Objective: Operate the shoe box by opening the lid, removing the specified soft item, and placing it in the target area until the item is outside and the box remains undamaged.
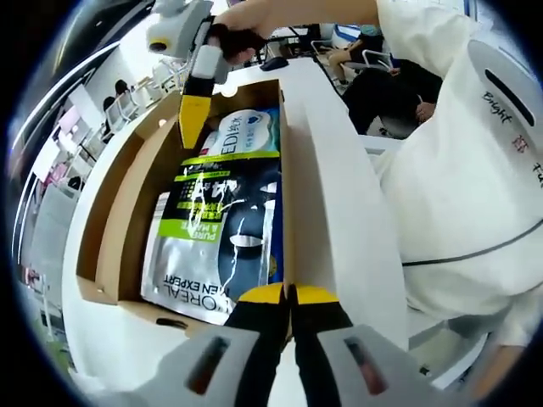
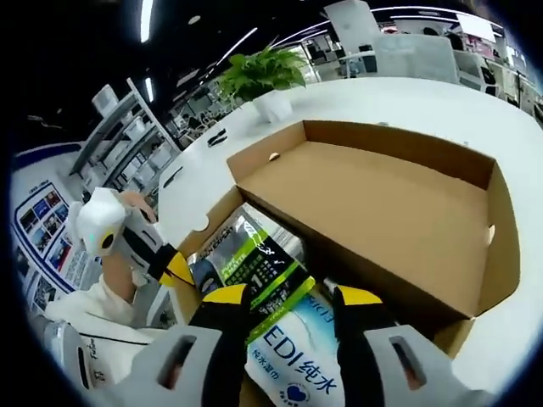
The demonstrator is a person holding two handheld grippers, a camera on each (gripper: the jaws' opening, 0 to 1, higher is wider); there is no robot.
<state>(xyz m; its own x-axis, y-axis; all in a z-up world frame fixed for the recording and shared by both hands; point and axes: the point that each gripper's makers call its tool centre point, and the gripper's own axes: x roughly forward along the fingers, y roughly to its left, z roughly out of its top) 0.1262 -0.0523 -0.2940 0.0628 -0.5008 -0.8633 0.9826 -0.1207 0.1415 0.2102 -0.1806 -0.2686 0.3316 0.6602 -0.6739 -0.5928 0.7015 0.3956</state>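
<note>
Item: shoe box (image 1: 127,220), brown cardboard, open, standing on a white table (image 1: 339,212). Lid (image 2: 382,212) hinged back, its plain inside facing up, seen in the right claw view.

Contents: soft packets lying flat inside the box. 1 dark packet with a green band (image 1: 216,229); 1 white-and-blue wipes pack (image 1: 250,136) at the far end in the left claw view.

Left claw (image 1: 291,298): yellow-tipped, jaws nearly together at the box's near edge, gripping nothing visible.

Right claw (image 2: 288,307): jaws apart, poised just over the wipes pack (image 2: 297,356) and the dark packet (image 2: 254,263); whether they touch cannot be told. A hand (image 1: 254,25) holds it.

Surface: white, smooth, bare around the box.

Room: open office; ceiling strip lights (image 2: 146,17), shelving (image 2: 127,136) along 1 side, a potted green plant (image 2: 259,72) on the table. A person in a white top (image 1: 475,170) stands just beside the table.
</note>
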